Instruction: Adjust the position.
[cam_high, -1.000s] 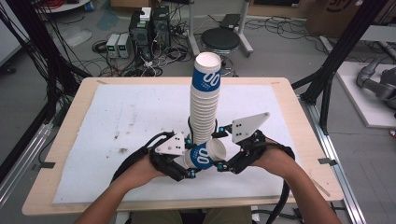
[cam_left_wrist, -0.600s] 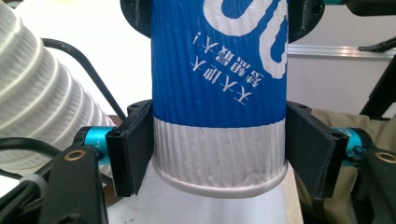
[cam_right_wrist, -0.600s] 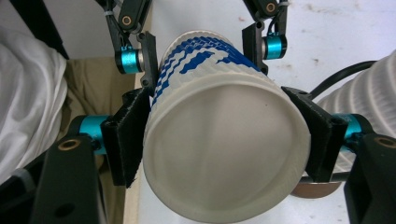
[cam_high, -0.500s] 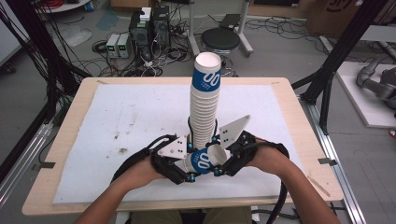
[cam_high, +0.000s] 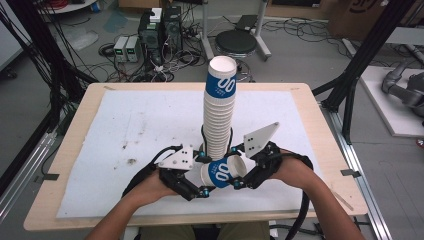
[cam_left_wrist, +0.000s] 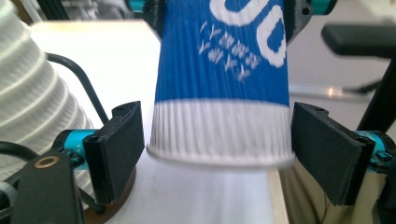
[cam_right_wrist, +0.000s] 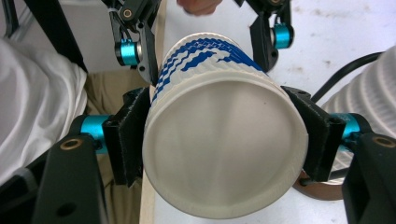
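One blue-and-white ribbed paper cup (cam_high: 223, 172) lies between both grippers — right gripper (cam_right_wrist: 224, 140) jaws clamped on it; left gripper (cam_left_wrist: 219, 149) jaws just opened, standing clear of its sides.

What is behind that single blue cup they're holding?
Behind the single blue cup rises a tall stack of cups, standing on the white mat. The stack's foot is covered by the cup and by both grippers, so what it rests on cannot be made out.

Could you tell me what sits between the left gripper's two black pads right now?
The blue-and-white paper cup; the left gripper has just opened, leaving gaps beside its rim, seen in the left gripper view.
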